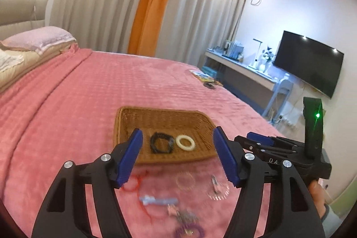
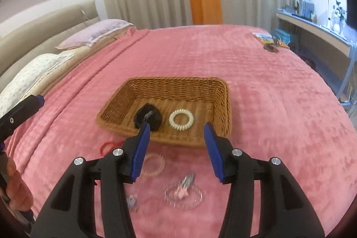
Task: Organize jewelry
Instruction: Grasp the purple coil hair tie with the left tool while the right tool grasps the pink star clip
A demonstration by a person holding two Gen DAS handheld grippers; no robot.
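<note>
A brown wicker basket (image 1: 125,126) (image 2: 178,86) lies on the pink bedspread and holds a black bracelet (image 1: 161,142) (image 2: 148,118) and a cream coil ring (image 1: 185,142) (image 2: 181,119). My left gripper (image 1: 177,157) hangs open above the basket's near edge, nothing between its blue pads. My right gripper (image 2: 176,150) is open too, just short of the basket, empty. On the bedspread nearer to me lie a red string bracelet (image 1: 133,182) (image 2: 109,145), a clear pinkish ring (image 1: 185,180) (image 2: 154,164), a small pink clip (image 2: 185,185), a blue clip (image 1: 158,201) and a purple beaded piece (image 1: 189,231).
The pink bedspread (image 2: 267,104) stretches wide on all sides. Pillows (image 2: 93,34) lie at the far left by the headboard. A booklet and a dark object (image 2: 271,41) rest at the bed's far right corner. A desk (image 1: 245,73) and a television (image 1: 310,64) stand past the right edge.
</note>
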